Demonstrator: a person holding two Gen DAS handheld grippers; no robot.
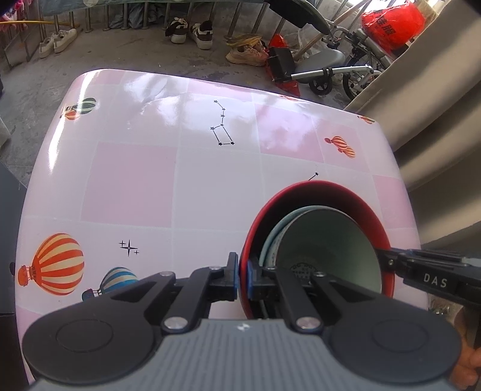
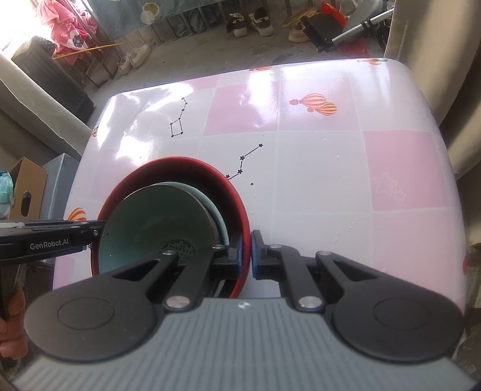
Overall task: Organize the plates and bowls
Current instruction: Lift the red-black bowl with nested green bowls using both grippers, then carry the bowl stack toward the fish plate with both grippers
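pink balloon-print worktop [image 1: 135, 180] carries my stack at its near edge: left hand-held gripper [image 1: 243, 278] and right hand-held gripper [image 2: 246, 254] each pinch the red bowl [image 1: 354, 195] rim (glazed, slippery, breakable), teal bowls [image 1: 324, 237] nested inside.

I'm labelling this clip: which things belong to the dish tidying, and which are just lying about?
Job:
- red bowl, both tongs clamped on its rim: left tongs, right tongs
- green bowl nested inside it
- light blue dish between them

Lying about:
- shoes
- scooter
- red bag
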